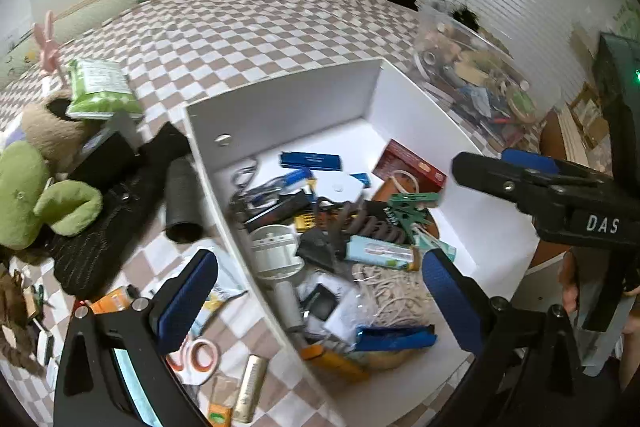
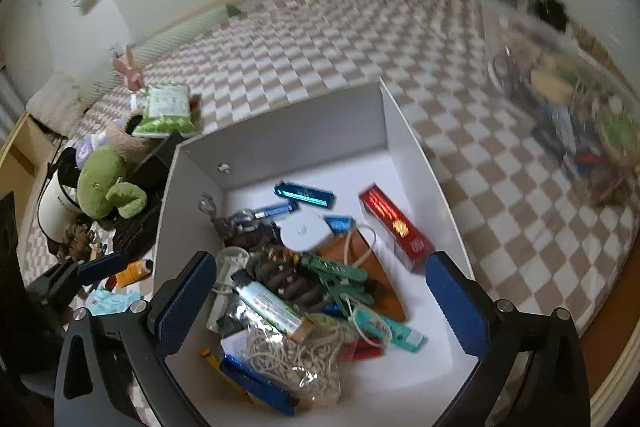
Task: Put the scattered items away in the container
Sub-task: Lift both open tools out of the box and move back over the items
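Observation:
The white open box (image 1: 280,107) stands on the checked bedcover and holds several items: a red carton (image 1: 410,167), a blue case (image 1: 310,159), green clips (image 1: 412,207) and a rope bundle (image 1: 384,291). My left gripper (image 1: 320,299) is open and empty, straddling the box's left wall. Outside that wall lie a black roll (image 1: 182,201), a tape ring (image 1: 200,351), a gold tube (image 1: 250,383) and an orange tube (image 1: 114,301). My right gripper (image 2: 320,307) hangs open and empty above the near part of the box (image 2: 280,139), over the rope bundle (image 2: 292,355).
A green plush toy (image 1: 40,195), a black knitted piece (image 1: 108,227) and a green wipes packet (image 1: 100,87) lie left of the box. A clear plastic bin (image 1: 472,75) full of things stands to the right. The bed's edge runs past the bin at right.

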`<state>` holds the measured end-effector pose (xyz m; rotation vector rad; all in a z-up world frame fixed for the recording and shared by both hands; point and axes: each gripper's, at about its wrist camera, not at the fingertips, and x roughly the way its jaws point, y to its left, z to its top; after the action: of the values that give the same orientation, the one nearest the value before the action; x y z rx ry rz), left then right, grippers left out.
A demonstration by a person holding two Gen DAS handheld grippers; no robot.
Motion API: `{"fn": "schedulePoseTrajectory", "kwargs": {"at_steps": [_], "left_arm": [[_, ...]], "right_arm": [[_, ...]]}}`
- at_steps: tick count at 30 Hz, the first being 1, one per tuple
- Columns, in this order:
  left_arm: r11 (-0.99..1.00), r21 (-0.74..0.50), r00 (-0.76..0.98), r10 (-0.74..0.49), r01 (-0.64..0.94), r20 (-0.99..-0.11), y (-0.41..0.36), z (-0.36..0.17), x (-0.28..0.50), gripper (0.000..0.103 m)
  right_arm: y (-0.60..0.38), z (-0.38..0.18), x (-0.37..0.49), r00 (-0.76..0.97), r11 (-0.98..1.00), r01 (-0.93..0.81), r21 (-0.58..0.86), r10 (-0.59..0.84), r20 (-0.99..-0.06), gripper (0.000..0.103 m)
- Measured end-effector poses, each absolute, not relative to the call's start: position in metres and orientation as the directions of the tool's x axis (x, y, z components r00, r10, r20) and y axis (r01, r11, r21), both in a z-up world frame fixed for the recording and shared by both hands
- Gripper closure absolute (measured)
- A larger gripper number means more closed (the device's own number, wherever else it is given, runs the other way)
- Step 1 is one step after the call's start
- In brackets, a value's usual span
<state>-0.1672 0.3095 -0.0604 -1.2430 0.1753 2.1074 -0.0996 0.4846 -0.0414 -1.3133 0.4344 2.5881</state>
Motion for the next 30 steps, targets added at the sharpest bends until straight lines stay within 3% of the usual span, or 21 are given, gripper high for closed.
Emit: {"fn": "schedulePoseTrajectory", "kwargs": {"at_steps": [16,30], "left_arm": [[-0.849,-0.252,-0.459,0.474,-0.464,-0.751,0.231,-0.028,-0.181,0.0],[-0.914,-0.158,-0.579,0.363,-0.374,-0.73,0.15,0.0,-0.166,0.0]], "right_arm": [[0.45,-0.022,-0.101,-0.652,-0.962,-0.221,0.16,0.023,-0.758,0.0],[0.397,-0.002,-0.11,-0.671,-0.968,-0.1,0.231,-0.106,-0.734,0.0]]}}
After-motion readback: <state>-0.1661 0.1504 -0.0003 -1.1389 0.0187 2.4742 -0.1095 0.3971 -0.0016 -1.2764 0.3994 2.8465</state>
